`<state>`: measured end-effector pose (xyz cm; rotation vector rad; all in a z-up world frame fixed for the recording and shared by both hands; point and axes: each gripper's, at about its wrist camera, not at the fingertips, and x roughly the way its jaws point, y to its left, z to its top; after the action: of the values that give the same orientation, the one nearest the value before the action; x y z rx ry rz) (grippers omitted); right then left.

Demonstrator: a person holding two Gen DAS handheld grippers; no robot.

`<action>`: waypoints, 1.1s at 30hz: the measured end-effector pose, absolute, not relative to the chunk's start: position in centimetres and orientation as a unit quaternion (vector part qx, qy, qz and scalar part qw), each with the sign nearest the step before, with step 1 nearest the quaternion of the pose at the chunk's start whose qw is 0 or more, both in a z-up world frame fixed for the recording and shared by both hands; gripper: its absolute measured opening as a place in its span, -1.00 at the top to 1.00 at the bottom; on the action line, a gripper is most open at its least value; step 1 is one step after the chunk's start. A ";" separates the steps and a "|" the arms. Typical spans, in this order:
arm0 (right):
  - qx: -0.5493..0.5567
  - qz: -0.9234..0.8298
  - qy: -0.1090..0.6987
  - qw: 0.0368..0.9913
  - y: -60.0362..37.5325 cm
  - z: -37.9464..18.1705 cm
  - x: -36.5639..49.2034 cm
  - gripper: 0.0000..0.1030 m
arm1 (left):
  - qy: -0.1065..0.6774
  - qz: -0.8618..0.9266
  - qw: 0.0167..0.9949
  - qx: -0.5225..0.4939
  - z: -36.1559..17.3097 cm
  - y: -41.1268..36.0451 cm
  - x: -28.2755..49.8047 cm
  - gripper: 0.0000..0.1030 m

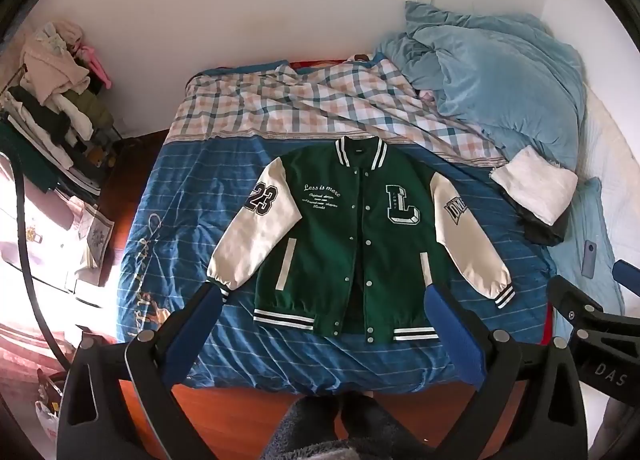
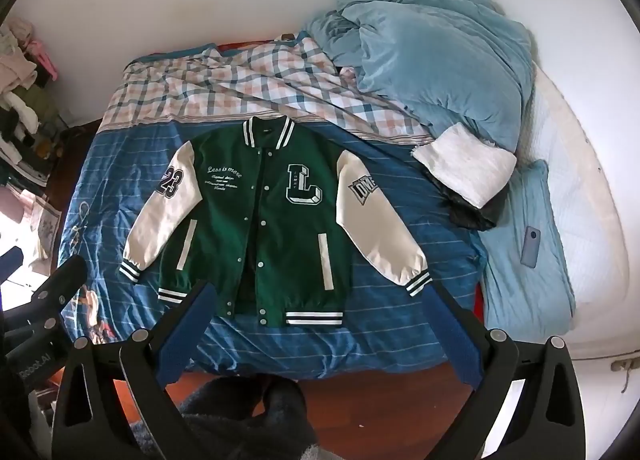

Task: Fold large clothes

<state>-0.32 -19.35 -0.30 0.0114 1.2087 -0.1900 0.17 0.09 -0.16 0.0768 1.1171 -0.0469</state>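
Note:
A green varsity jacket (image 1: pixel 352 236) with cream sleeves lies flat, front up, on the blue striped bed cover (image 1: pixel 184 196). Its sleeves angle outward and down, and the front is partly unsnapped near the hem. It also shows in the right wrist view (image 2: pixel 264 228). My left gripper (image 1: pixel 324 300) is open and empty, held above the bed's foot edge, near the jacket's hem. My right gripper (image 2: pixel 320 296) is open and empty, likewise above the hem. The right gripper's body shows at the right of the left wrist view (image 1: pixel 588 316).
A crumpled light blue duvet (image 1: pixel 492 72) and plaid sheet (image 1: pixel 312 100) lie at the bed's head. A folded white and dark garment (image 1: pixel 536 188) and a phone (image 1: pixel 589 260) sit on the right. A loaded clothes rack (image 1: pixel 56 100) stands left. Wooden floor (image 2: pixel 360 392) lies below.

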 end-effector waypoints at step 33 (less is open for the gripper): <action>0.002 -0.094 0.561 0.822 -18.9 0.2 -0.2 -1.00 | 0.527 -0.018 0.849 0.033 0.8 0.4 0.6 -1.00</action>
<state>-0.21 -18.89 0.24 0.0033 1.1935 -0.2003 0.60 0.44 0.78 0.0685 1.1106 -0.0372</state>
